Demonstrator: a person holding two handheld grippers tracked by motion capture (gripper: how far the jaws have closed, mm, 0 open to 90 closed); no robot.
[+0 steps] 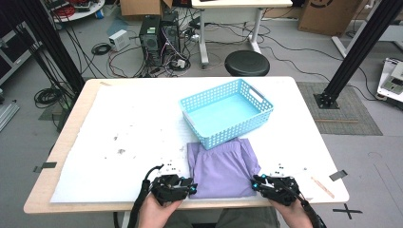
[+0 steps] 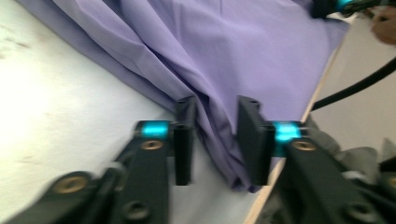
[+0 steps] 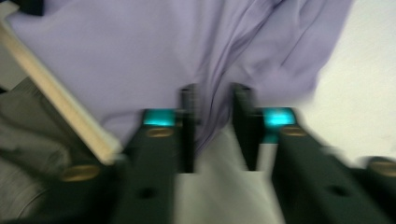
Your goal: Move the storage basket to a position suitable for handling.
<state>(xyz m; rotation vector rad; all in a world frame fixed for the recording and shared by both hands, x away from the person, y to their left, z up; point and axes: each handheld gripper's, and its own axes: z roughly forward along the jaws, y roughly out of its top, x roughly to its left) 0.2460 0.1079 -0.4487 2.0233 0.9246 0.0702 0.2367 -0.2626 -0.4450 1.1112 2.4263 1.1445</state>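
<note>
At the table's near edge, the left gripper (image 1: 192, 187) and right gripper (image 1: 255, 184) sit at the 2 near corners of a folded lilac garment (image 1: 222, 168). In each gripper view the jaws stand apart, a loose fold of the cloth lying between them and not pinched. The garment lies flat on the white table cover (image 1: 123, 142), its far edge touching a light-blue perforated basket (image 1: 227, 112) just behind it.

Left gripper (image 1: 192, 186) and right gripper (image 1: 254, 184) low, side by side, facing inward, fingers (image 2: 184, 140) parted.
</note>
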